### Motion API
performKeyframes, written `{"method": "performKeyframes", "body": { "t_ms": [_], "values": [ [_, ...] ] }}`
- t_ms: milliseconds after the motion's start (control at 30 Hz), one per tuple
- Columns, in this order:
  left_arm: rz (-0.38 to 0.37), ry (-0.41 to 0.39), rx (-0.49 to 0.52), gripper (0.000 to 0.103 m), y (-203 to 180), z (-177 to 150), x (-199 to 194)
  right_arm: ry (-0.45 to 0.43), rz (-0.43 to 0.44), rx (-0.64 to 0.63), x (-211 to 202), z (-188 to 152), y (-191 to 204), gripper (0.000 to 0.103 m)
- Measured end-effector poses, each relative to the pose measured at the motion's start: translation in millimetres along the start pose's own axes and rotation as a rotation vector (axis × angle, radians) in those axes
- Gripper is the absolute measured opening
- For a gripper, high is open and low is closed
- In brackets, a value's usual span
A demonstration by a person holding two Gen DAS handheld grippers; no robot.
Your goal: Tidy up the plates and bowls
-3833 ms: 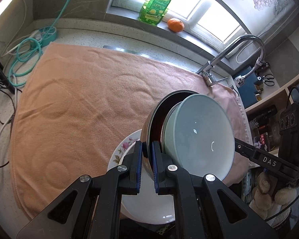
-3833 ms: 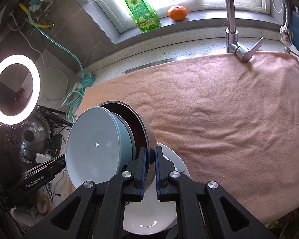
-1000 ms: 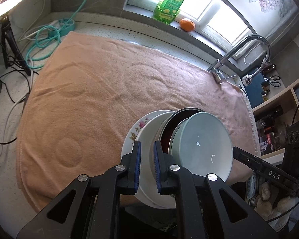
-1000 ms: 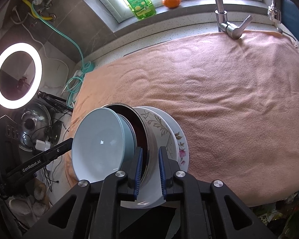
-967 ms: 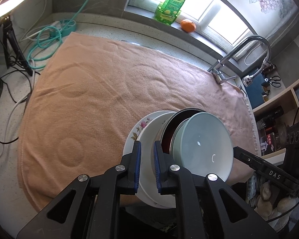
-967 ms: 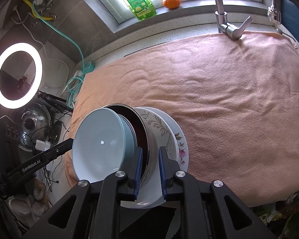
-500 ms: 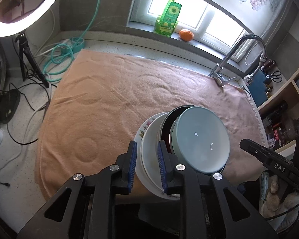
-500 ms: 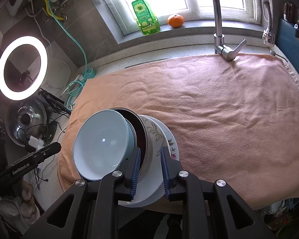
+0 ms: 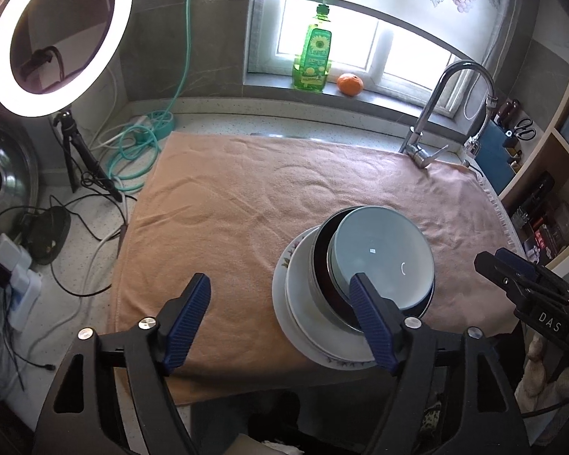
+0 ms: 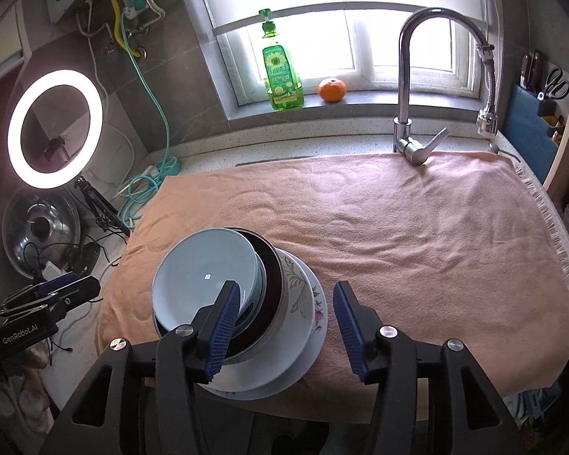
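My left gripper (image 9: 280, 288) & right gripper (image 10: 282, 294) both opening, jaws wide, gripping nothing, blue bowl (image 9: 385, 258) nested in dark bowl (image 9: 322, 261), atop floral plate (image 10: 307, 303), on peach towel (image 9: 246, 197)

each gripper (image 9: 280, 318) (image 10: 284, 326): black angular frame, silver screws, ribbed blue pads (image 9: 371, 326); white "das" lettering.

- Ahead of the left claw (image 9: 280, 314), its right finger (image 9: 371, 326) hides part of the dark bowl's (image 9: 320, 261) rim.
- Under the stacked bowls, the floral plate (image 10: 315, 303) shows only its edge.
- The knife-block labels are too small to read.
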State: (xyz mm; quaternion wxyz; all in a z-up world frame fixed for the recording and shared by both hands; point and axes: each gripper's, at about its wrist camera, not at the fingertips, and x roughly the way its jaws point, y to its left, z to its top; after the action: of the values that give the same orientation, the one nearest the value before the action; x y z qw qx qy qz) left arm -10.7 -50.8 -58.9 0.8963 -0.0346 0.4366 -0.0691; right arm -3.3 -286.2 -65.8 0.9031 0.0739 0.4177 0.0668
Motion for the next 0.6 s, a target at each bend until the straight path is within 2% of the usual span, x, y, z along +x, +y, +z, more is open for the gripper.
{"method": "performKeyframes", "body": {
  "t_ms": [67, 267, 600],
  "values": [
    [0.004, -0.009, -0.003, 0.078, 1.4, -0.8, -3.2, -0.012, 0.000, -0.002, -4.4, -3.0, 3.4, 0.060],
    [-0.010, 0.003, 0.013, 0.079, -1.5, -5.6, -3.8, -0.025, -0.016, 0.008, -10.9, -9.7, 6.6, 0.064],
    [-0.032, -0.016, 0.015, 0.079, -2.5, -7.0, -11.8, -0.034, -0.035, 0.034, -17.0, -13.5, 4.2, 0.065]
  ]
}}
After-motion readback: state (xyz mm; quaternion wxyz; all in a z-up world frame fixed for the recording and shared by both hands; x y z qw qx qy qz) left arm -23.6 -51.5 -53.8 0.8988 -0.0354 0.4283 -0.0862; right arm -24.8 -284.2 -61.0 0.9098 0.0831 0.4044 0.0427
